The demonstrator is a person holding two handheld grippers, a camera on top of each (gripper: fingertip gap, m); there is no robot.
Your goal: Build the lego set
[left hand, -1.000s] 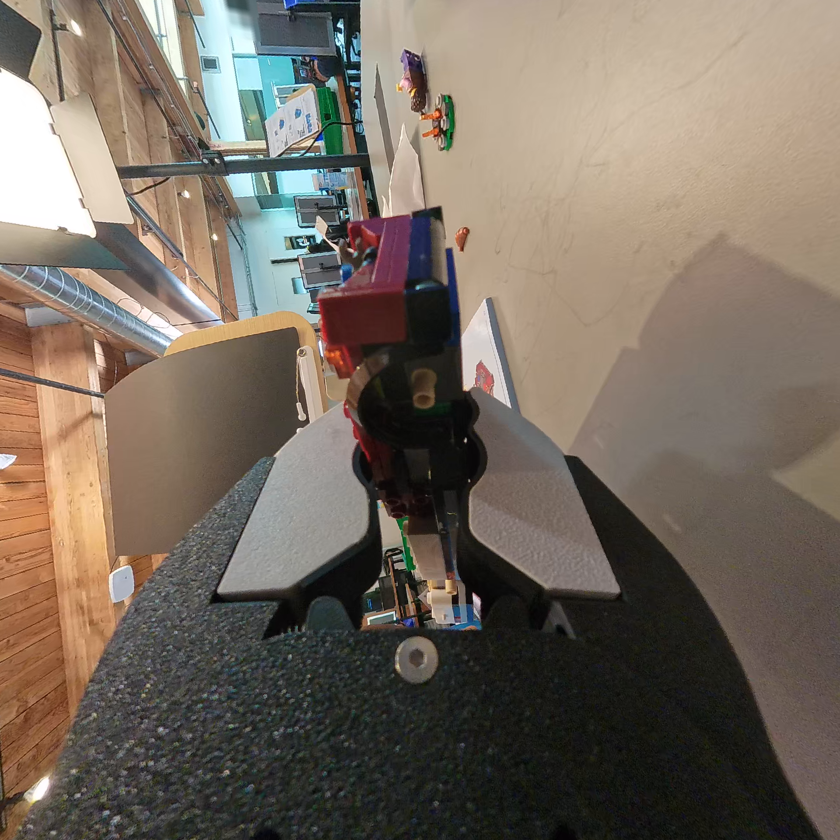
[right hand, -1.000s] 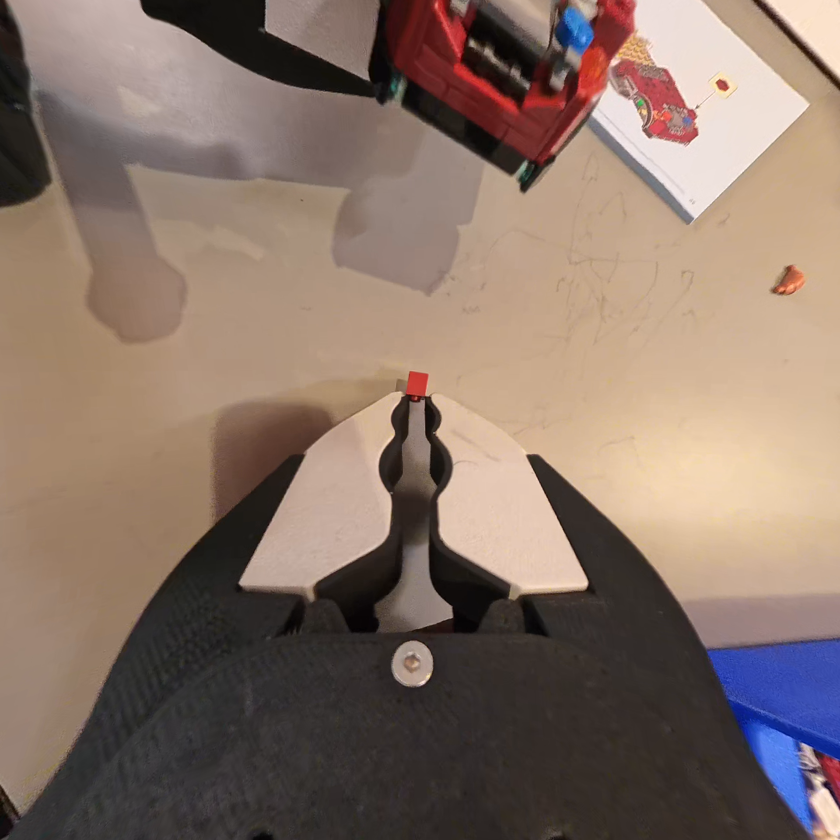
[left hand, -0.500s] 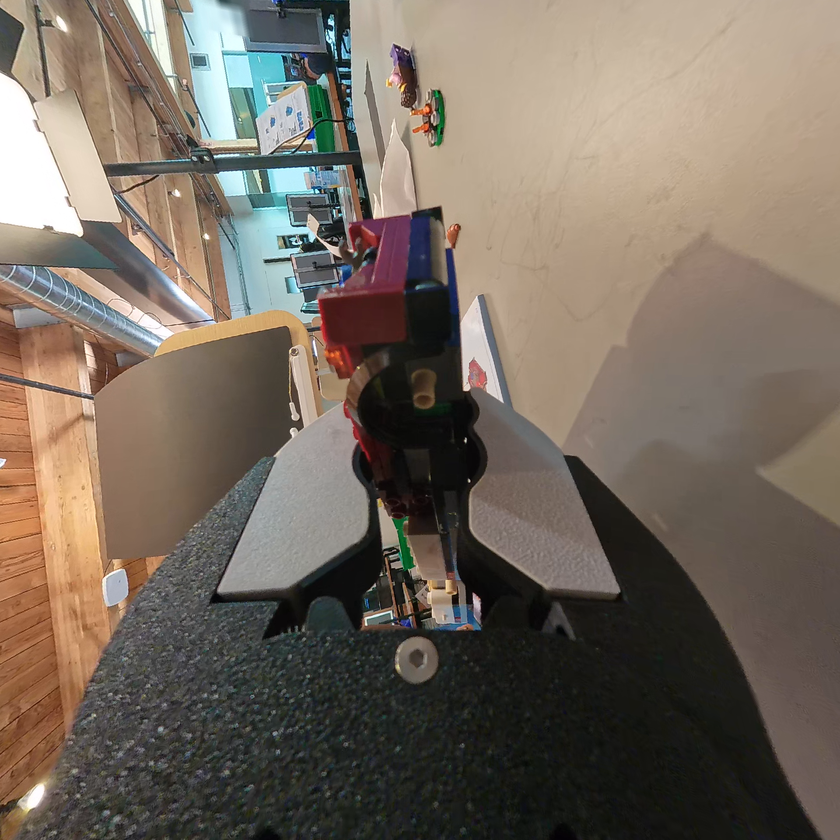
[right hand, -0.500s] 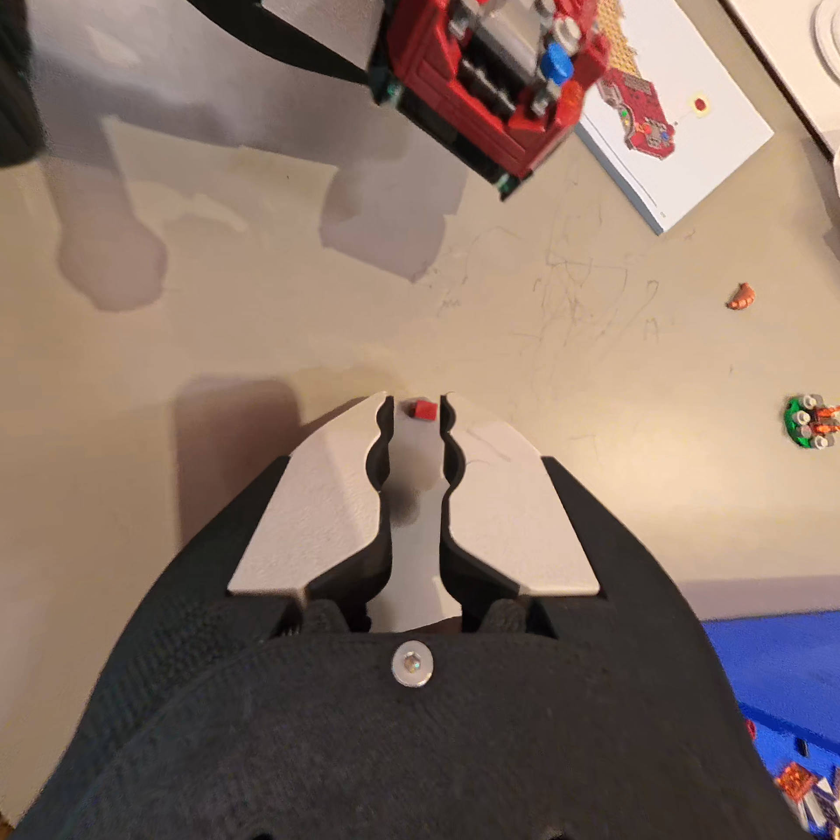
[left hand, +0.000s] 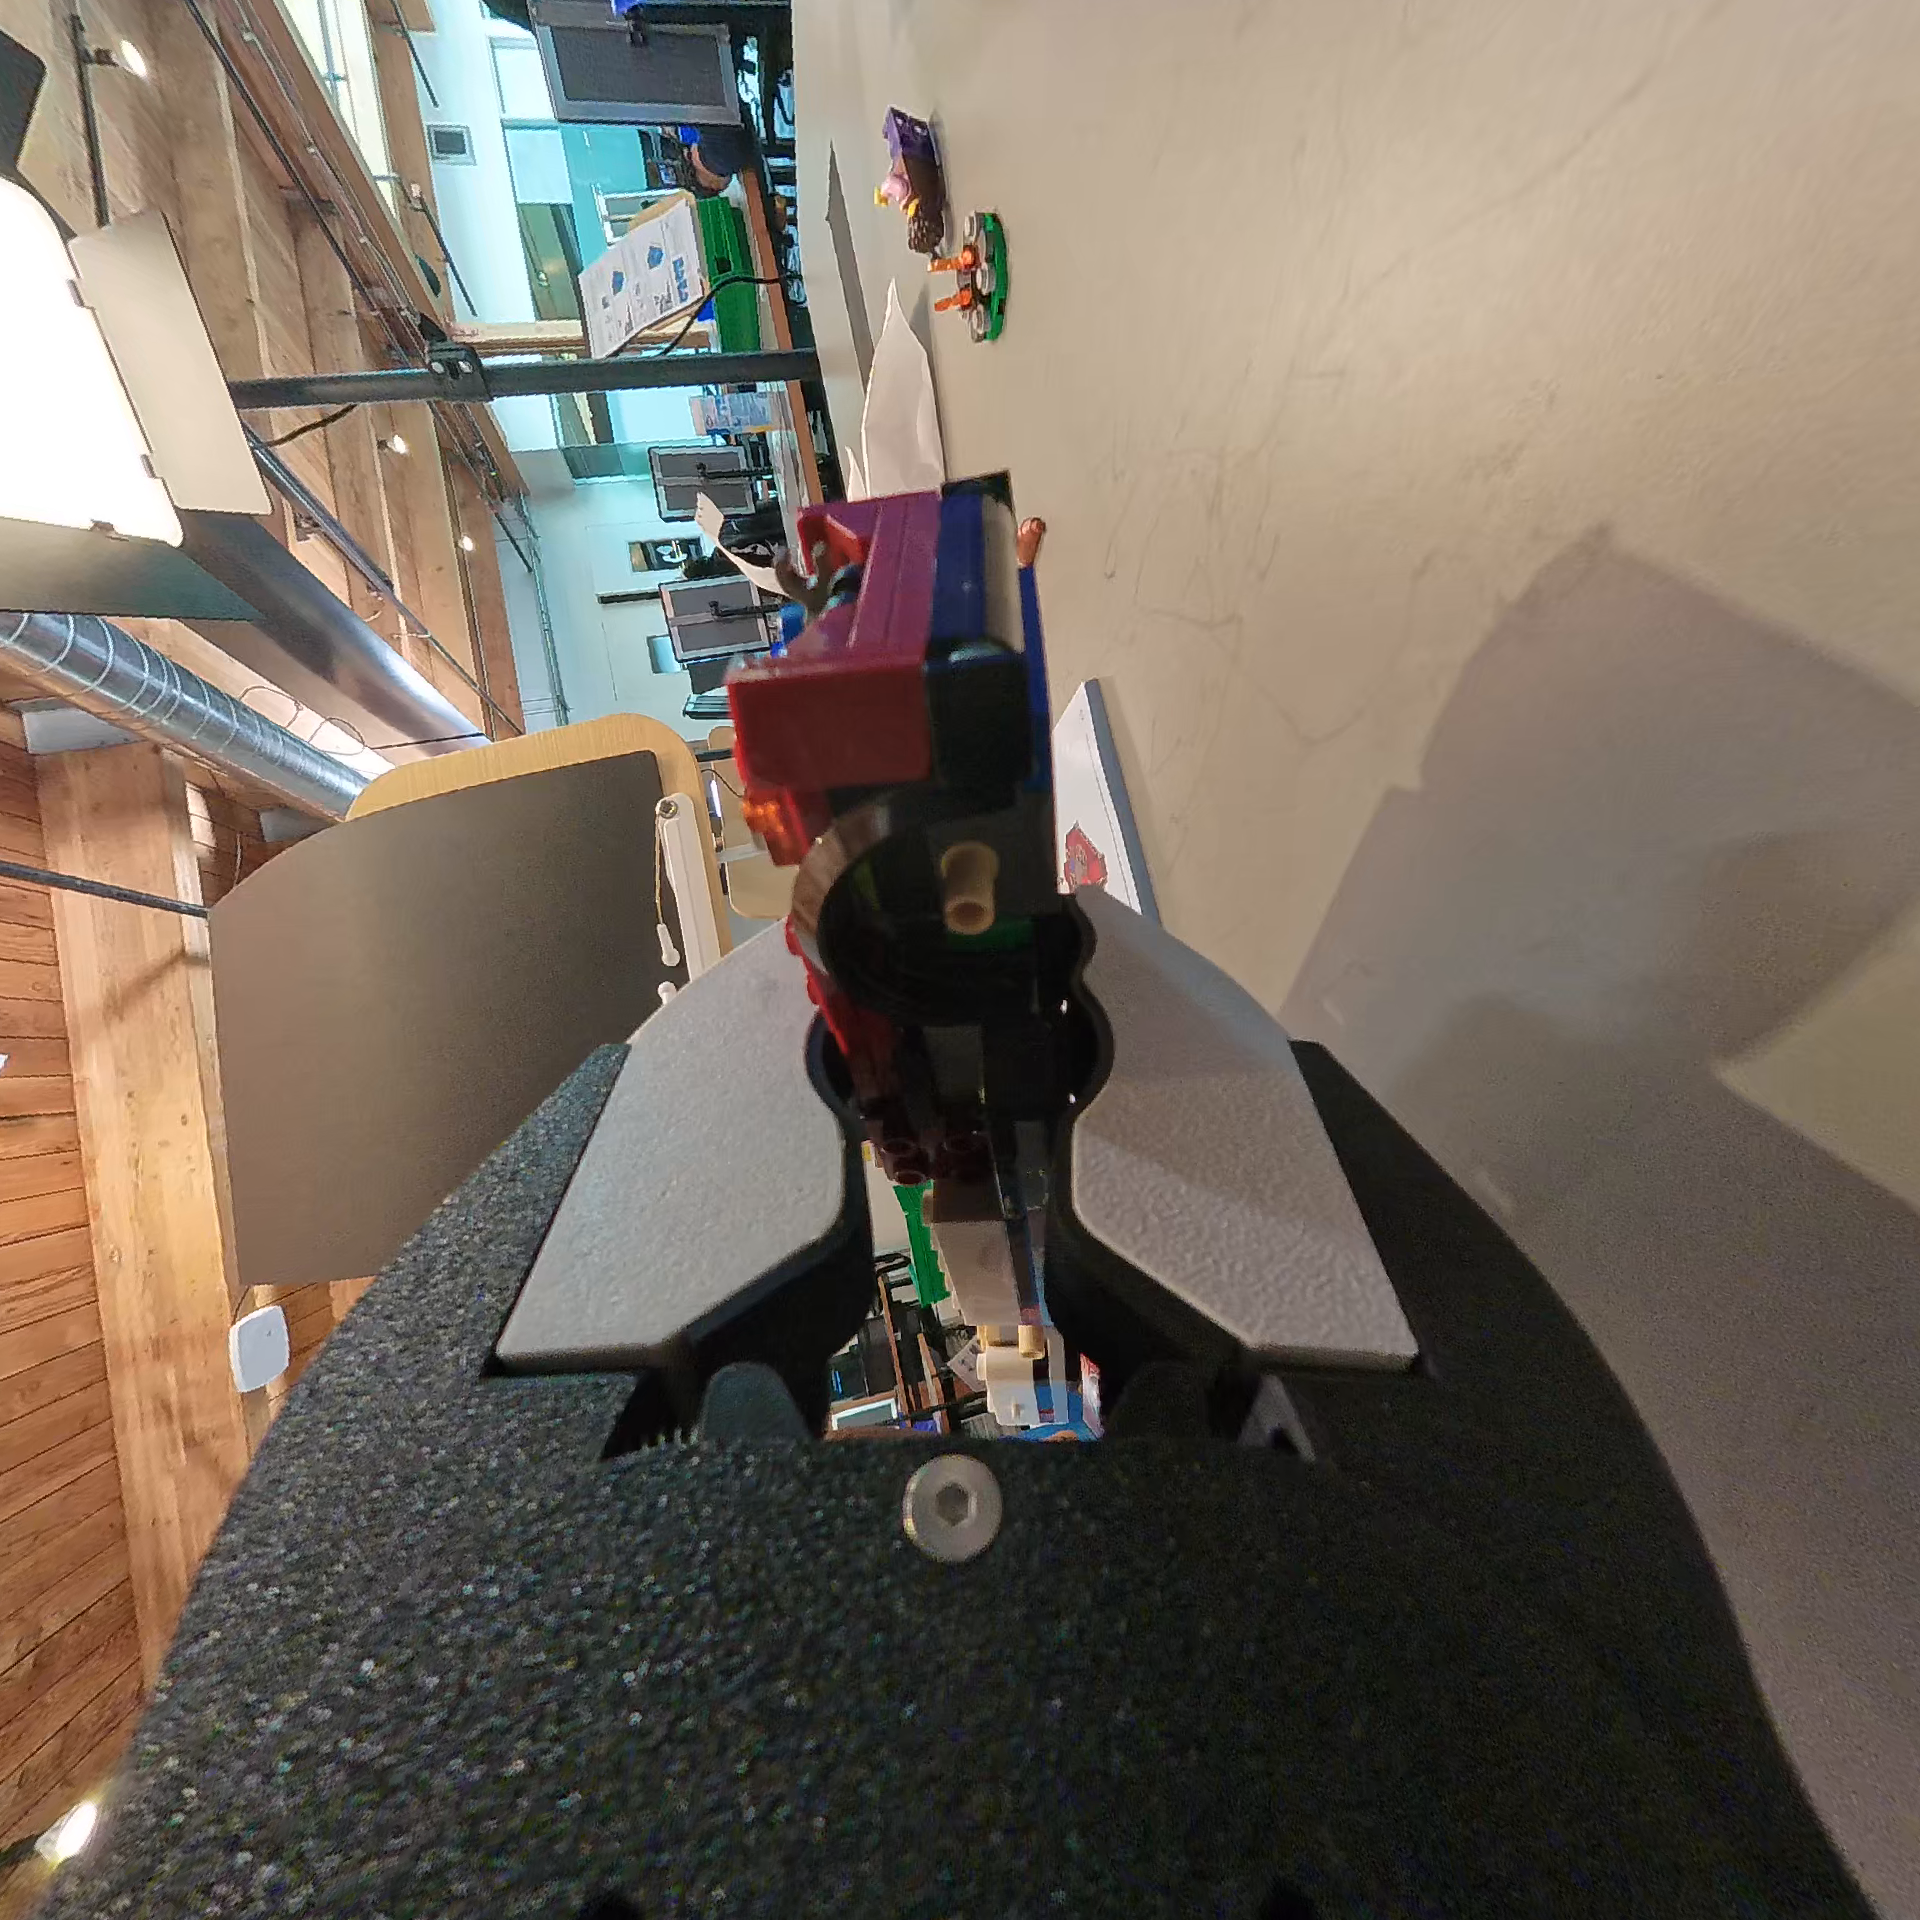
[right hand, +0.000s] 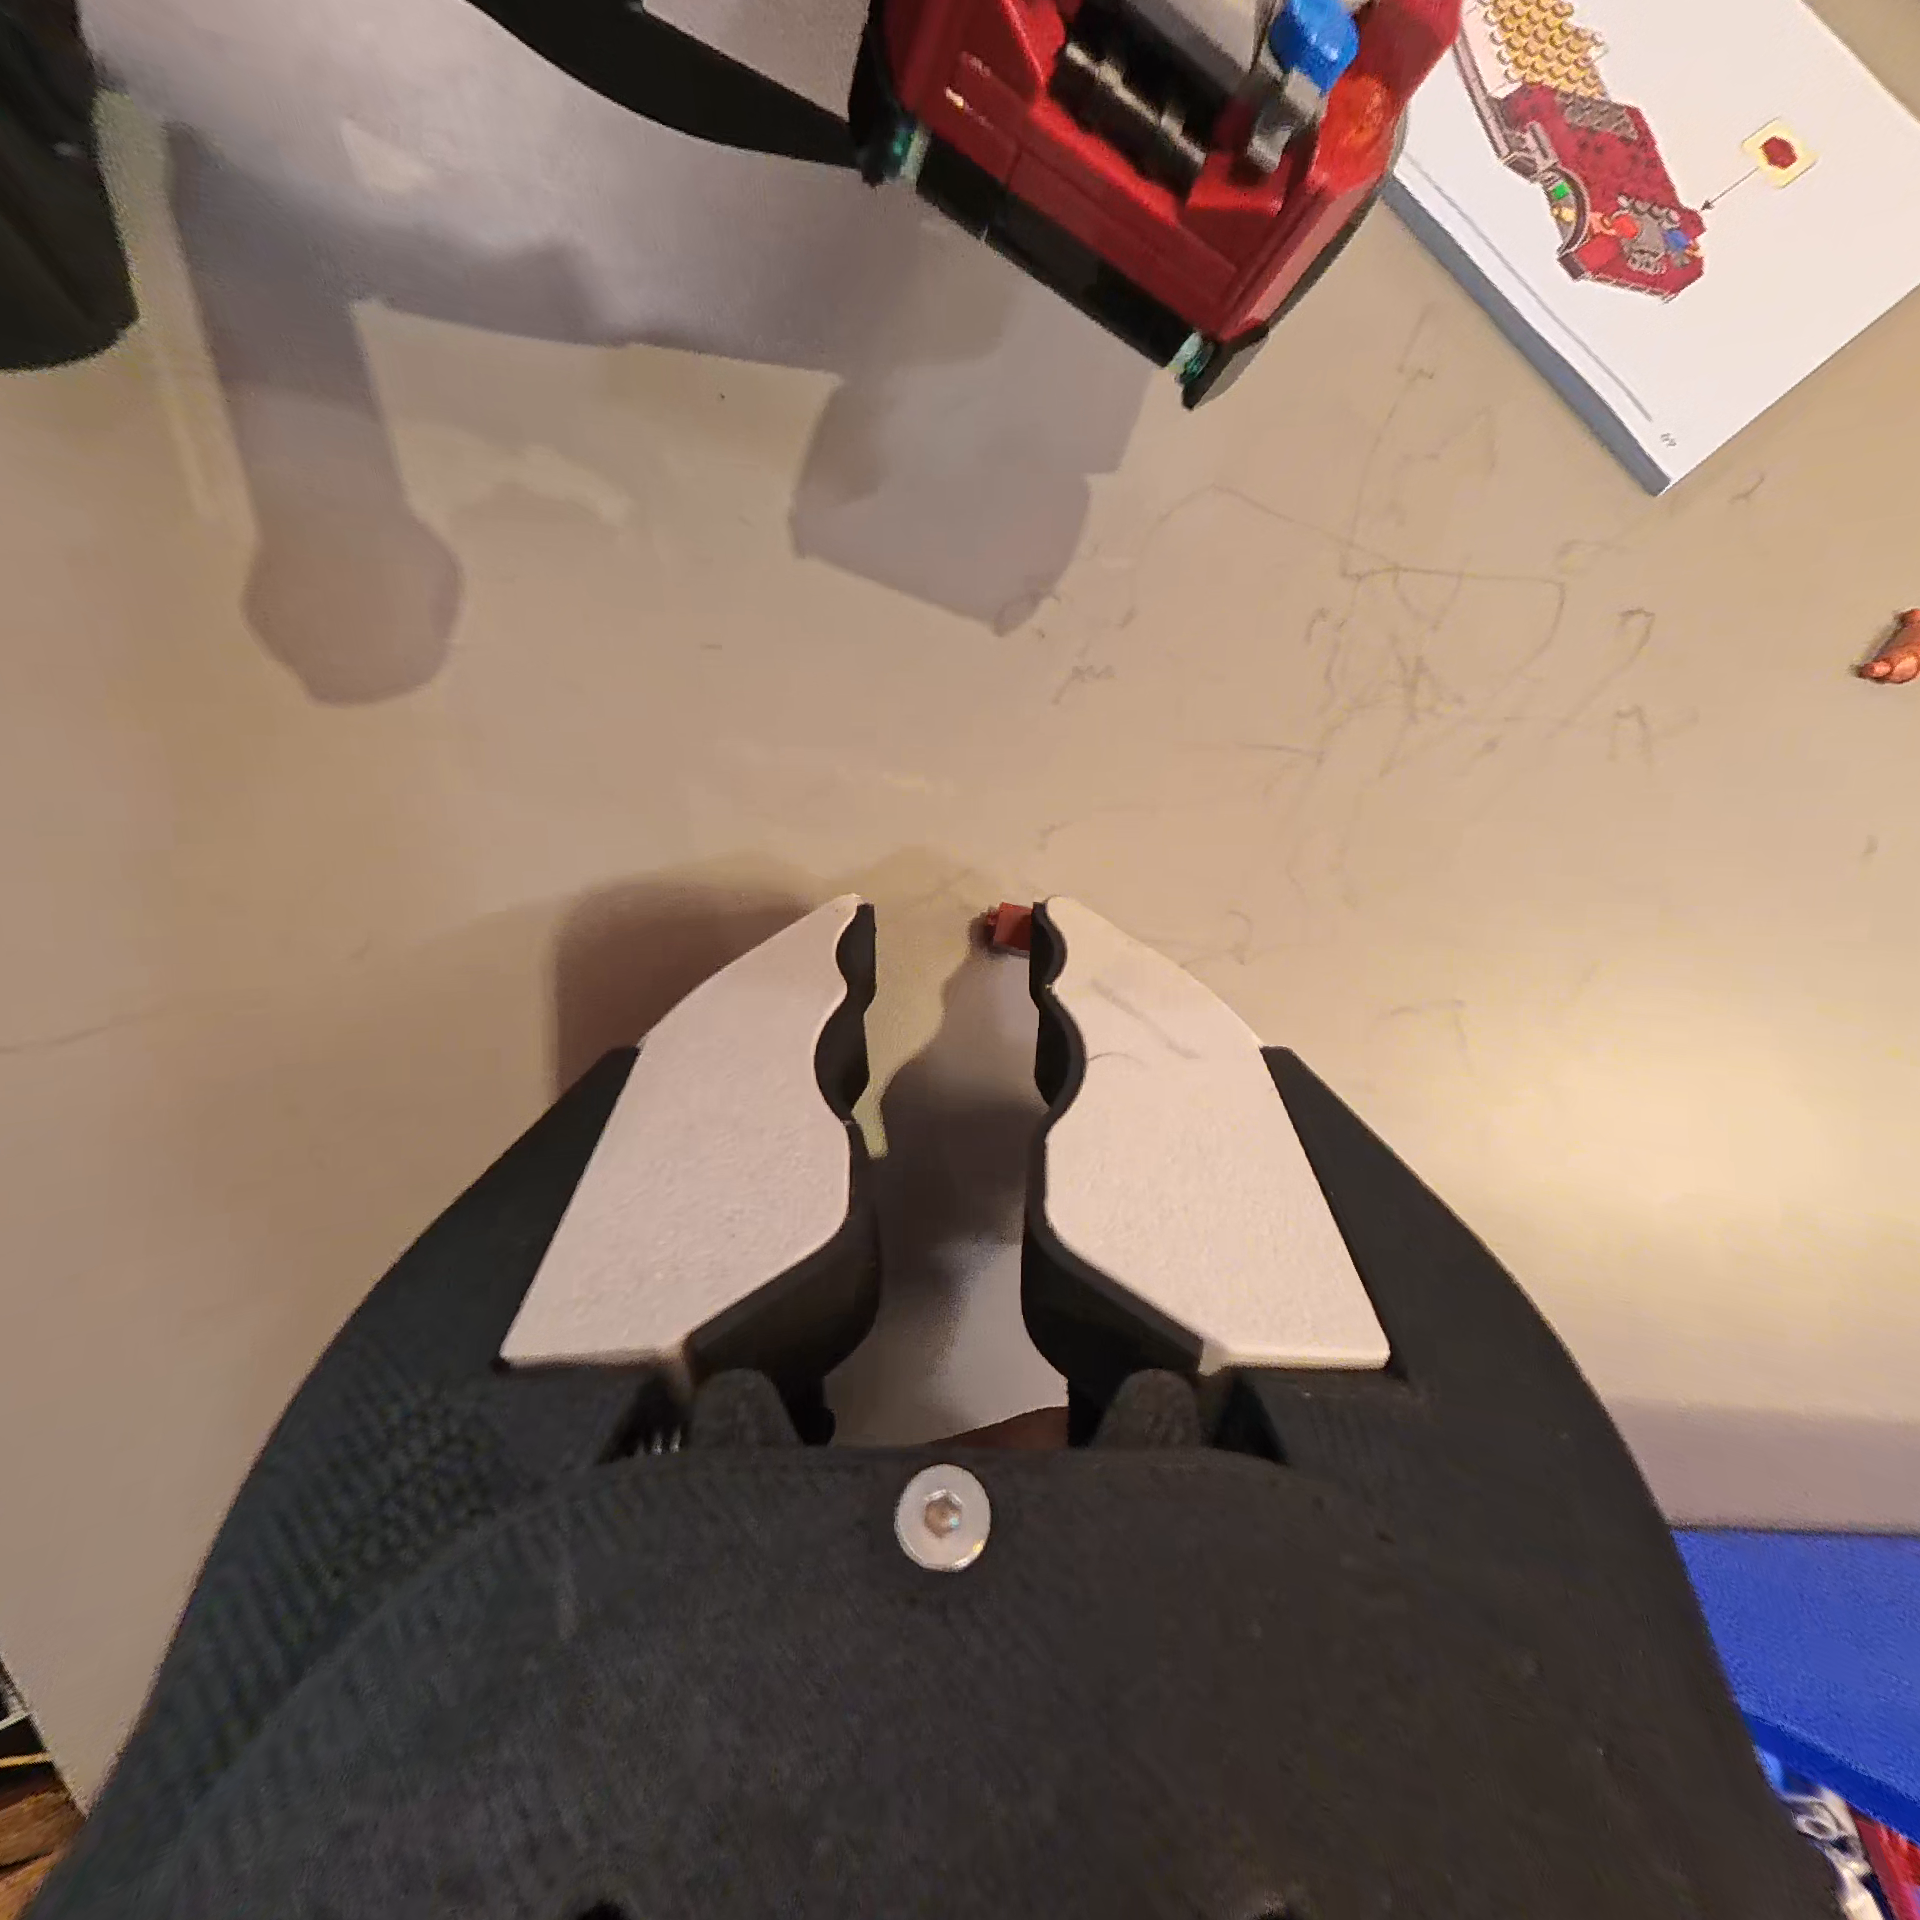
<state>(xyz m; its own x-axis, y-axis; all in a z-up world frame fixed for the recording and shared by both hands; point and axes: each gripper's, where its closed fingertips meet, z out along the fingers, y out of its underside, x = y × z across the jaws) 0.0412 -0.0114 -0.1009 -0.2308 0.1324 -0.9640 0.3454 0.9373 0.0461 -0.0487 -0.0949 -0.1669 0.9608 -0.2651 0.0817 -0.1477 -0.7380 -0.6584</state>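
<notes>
A: Right wrist view: the right tongs [right hand: 951,920] stand parted over the beige counter [right hand: 1351,935], gripping nothing. A tiny red brick [right hand: 1006,928] lies on the counter against the inner tip of the right-hand finger [right hand: 1164,1122], clear of the other one.

B: And the left tongs [left hand: 951,966]?

A: Clamped on a red-and-black brick model [left hand: 883,727], held off the counter, at twelve o'clock from the right tongs.

B: Anything else around?

A: An open instruction booklet [right hand: 1662,208] at one o'clock, a small orange piece [right hand: 1896,660] at three o'clock. The little brick is not on the model.
</notes>
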